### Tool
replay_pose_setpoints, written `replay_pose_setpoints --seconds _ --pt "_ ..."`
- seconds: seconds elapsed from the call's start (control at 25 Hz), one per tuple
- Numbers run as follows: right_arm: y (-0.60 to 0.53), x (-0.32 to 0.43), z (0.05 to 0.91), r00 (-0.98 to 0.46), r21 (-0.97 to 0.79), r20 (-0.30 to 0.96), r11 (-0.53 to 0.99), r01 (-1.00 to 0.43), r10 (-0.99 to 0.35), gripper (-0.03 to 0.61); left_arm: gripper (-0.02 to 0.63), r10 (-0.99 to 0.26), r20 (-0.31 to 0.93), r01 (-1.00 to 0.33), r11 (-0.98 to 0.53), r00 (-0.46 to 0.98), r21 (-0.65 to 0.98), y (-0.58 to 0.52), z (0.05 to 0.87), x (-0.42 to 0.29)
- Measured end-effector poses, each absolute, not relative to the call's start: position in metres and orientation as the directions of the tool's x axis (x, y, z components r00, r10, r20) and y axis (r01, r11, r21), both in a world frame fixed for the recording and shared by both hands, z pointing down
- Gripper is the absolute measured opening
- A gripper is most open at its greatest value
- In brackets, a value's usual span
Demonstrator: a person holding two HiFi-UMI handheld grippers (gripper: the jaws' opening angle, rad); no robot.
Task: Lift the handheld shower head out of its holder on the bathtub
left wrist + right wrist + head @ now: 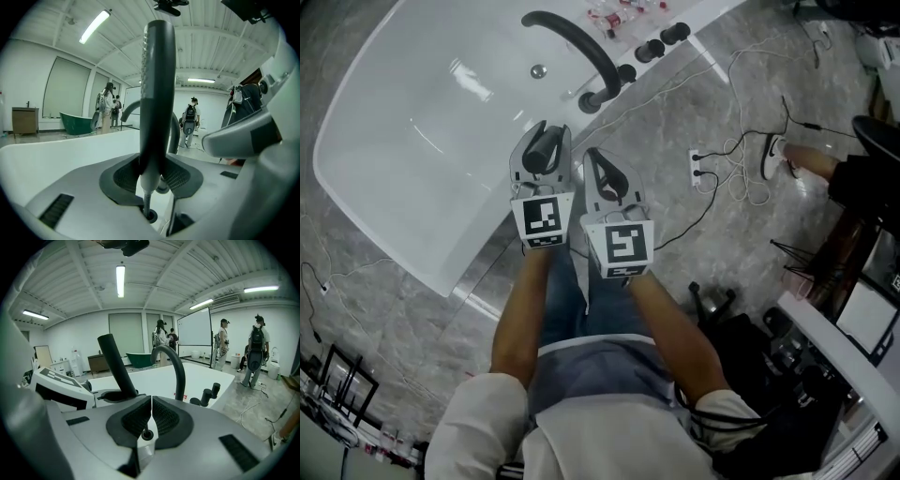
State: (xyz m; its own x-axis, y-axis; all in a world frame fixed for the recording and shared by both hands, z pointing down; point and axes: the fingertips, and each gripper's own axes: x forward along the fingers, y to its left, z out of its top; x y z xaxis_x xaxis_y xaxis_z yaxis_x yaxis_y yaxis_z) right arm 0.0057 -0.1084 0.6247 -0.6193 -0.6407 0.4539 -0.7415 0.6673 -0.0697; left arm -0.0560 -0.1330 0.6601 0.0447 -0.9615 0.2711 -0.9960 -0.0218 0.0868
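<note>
The dark handheld shower head [157, 84] stands upright between the pads of my left gripper [152, 176], which is shut on its handle. Its thin metal hose [146, 201] runs down into the round holder hole [150, 216] on the tub's rim, so the head hangs clear above the holder. In the head view my left gripper [546, 141] holds the shower head [546, 152] over the edge of the white bathtub [412, 141]. Just to its right, my right gripper [598, 161] is shut with nothing held. The right gripper view shows the shower head [115, 364] to the left of that gripper [151, 404].
A black arched faucet [581, 52] and black knobs [661, 42] stand on the tub's far rim, with small bottles [619, 17] beyond. A power strip [698, 167] and cables lie on the stone floor to the right. People stand in the background [257, 350].
</note>
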Motion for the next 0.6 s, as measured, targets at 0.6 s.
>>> replay_pose_setpoints --seconds 0.6 --pt "-0.101 0.001 0.500 -0.689 -0.044 0.287 0.709 -0.703 -0.665 0.017 0.147 -0.986 0.158 -0.997 -0.042 0.053 0.071 -0.121 0.520 -0.060"
